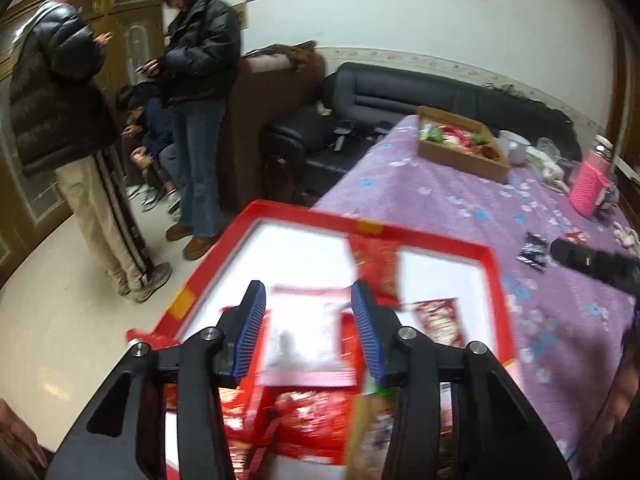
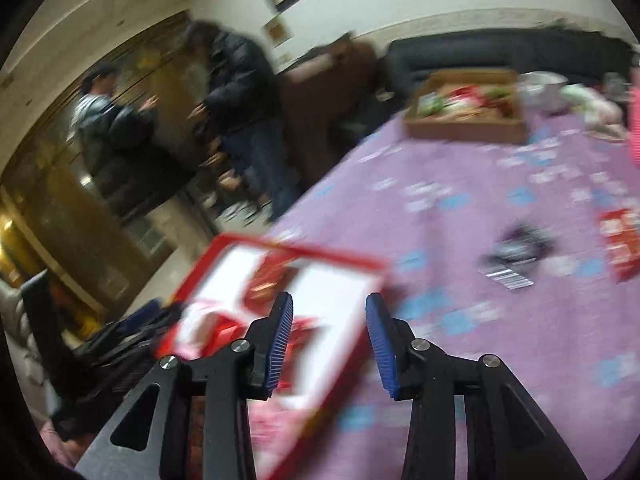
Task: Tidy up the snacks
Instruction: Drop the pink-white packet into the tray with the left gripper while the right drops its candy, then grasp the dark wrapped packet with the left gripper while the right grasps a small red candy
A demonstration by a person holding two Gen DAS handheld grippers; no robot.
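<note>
Red tray (image 1: pixel 490 258) holds snack packets (image 1: pixel 376 266); left gripper (image 1: pixel 308 334) above it, right gripper (image 2: pixel 330 340) beside, both jaws apart, empty.

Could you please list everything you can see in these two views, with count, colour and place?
Red tray: one, red rim, white compartments, near table edge.
Snack packets in tray: several, mostly red, exact count unclear.
Cardboard box: one, brown, far end of table, holding mixed snacks.
Dark snack packet: one, black with barcode, loose on the cloth.
Red snack packet: one, red, right edge of the cloth.
Tablecloth: one, purple with blue and white flowers.
Pink knitted item: one, far right.
Sofa: one, black, behind table.
People: two standing, one seated, left.
Left gripper: blue pads, open over tray.
Right gripper: blue pads, open.
</note>
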